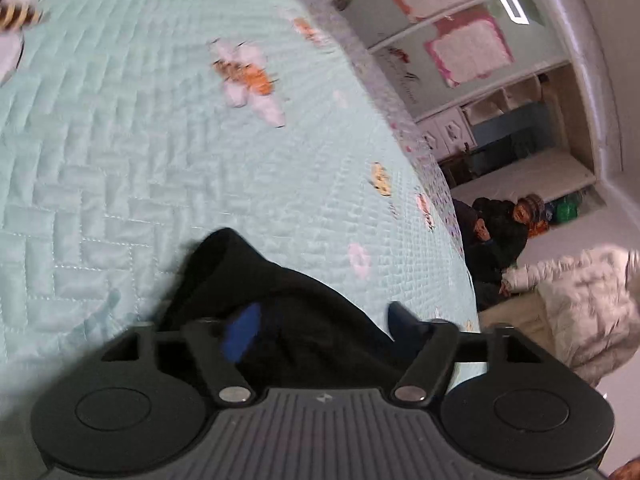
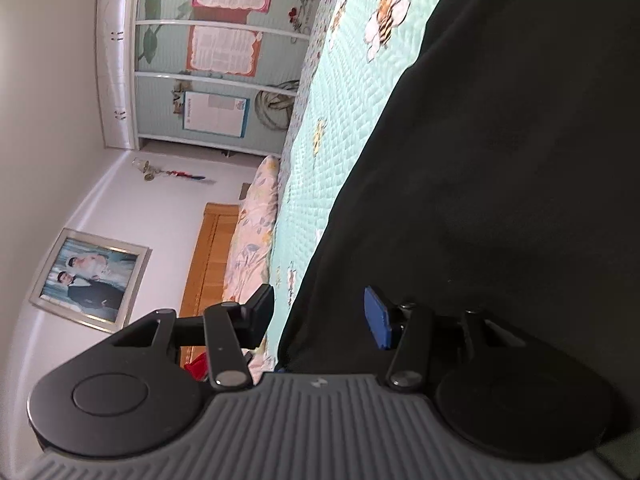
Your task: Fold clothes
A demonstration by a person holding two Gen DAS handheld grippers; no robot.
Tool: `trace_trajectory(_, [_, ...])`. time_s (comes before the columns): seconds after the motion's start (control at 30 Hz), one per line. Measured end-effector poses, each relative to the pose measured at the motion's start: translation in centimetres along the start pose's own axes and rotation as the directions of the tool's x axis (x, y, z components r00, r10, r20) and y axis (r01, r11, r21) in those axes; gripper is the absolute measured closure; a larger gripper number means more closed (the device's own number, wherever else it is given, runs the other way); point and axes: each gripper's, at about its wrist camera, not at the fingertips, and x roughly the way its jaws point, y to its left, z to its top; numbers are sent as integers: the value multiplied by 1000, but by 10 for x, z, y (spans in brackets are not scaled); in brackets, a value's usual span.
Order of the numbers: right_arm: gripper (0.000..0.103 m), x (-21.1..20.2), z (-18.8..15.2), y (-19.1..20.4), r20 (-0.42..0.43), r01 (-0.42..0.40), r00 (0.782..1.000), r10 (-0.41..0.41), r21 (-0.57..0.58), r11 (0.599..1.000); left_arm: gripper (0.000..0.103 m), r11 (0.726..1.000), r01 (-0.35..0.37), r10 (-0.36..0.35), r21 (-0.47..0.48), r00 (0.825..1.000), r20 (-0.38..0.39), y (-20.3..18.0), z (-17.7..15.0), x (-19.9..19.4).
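left tongs point(image 1: 320, 320) spread wide around black garment point(image 1: 280, 292) bunched near bed point(image 1: 120, 160) edge, right tongs point(image 2: 320, 316) gaping astride its hem, seemingly poised to pinch.

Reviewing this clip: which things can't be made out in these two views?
- Black fabric garment: its type and full outline; right wrist view cuts it off at the frame edge.
- Left gripper: whether it pinches the garment; motion blur and dark folds hide the fingertips in the left wrist view.
- Mint quilted bedspread: bee prints smeared by blur.
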Motion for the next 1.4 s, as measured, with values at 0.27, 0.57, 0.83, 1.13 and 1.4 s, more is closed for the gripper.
trace_trajectory(0.27, [47, 36, -52, 52, -300, -77, 954, -7, -267, 960, 24, 976, -2, 51, 218, 975, -218, -39, -58, 17])
trace_trajectory(0.57, [48, -2, -49, 53, -210, 87, 957, -199, -446, 891, 20, 926, -69, 158, 372, 963, -216, -72, -76, 8])
trace_trajectory(0.83, [49, -105, 42, 8, 123, 406, 911, -395, -444, 799, 19, 719, -270, 478, 640, 861, -174, -94, -104, 59])
trace_trajectory(1.13, [52, -258, 116, -48, 437, 498, 813, -384, -181, 848, 12, 665, -303, 528, 683, 837, -143, -90, -115, 73])
trace_trajectory(1.4, [51, -255, 137, -35, 568, 583, 717, -404, -173, 794, 9, 631, -345, 566, 695, 817, -109, -97, -123, 79])
